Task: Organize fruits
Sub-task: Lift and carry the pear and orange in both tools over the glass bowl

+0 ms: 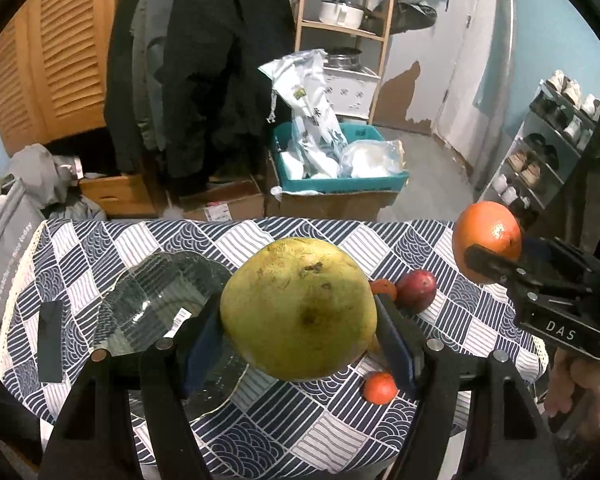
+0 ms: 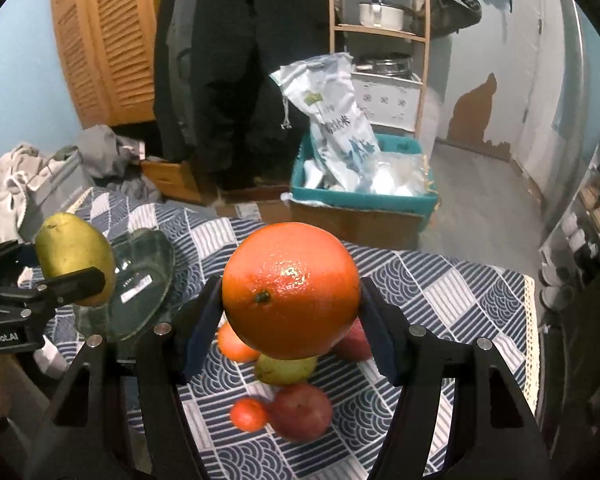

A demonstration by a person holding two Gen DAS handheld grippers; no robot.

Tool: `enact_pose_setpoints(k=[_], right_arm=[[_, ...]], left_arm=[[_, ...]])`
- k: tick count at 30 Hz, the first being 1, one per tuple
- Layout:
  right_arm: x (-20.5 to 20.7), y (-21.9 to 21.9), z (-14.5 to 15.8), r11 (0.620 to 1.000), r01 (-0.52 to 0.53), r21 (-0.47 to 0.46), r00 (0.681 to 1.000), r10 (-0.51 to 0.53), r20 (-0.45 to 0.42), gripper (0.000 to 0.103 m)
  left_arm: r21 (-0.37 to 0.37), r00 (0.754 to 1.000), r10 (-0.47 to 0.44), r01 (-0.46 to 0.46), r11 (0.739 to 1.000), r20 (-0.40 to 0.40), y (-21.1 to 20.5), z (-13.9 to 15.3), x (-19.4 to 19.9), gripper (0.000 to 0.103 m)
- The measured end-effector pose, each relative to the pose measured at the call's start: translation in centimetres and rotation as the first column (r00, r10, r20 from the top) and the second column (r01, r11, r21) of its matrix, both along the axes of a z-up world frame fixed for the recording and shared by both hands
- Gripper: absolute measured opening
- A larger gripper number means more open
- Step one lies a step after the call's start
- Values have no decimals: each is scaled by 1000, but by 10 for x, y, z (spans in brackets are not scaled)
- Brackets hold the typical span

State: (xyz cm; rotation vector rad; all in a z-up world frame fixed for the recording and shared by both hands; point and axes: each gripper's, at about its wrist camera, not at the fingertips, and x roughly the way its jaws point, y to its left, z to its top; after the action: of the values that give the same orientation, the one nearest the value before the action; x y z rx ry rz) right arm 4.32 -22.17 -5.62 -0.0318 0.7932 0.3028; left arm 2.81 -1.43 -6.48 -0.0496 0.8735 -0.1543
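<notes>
The left gripper pinches a pear above the tablecloth, right of the glass bowl. Farther right, the right gripper clamps an orange. Both look firm, smooth and roundish; gripping across the widest part seems safest.

counter under blue-white patterned cloth; on it glass bowl, dark flat object, small oranges, red fruits.
</notes>
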Motion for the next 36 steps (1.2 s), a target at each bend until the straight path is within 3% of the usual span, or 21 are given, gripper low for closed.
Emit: enact_pose_setpoints(k=[22, 36], right_arm=[[17, 79, 11, 992, -124, 23, 992, 124, -7, 67], [37, 143, -9, 975, -218, 45, 972, 221, -85, 67]], left_arm=[[-19, 993, 117, -117, 993, 9, 60, 0, -6, 74], [12, 975, 218, -217, 976, -50, 110, -30, -3, 74]])
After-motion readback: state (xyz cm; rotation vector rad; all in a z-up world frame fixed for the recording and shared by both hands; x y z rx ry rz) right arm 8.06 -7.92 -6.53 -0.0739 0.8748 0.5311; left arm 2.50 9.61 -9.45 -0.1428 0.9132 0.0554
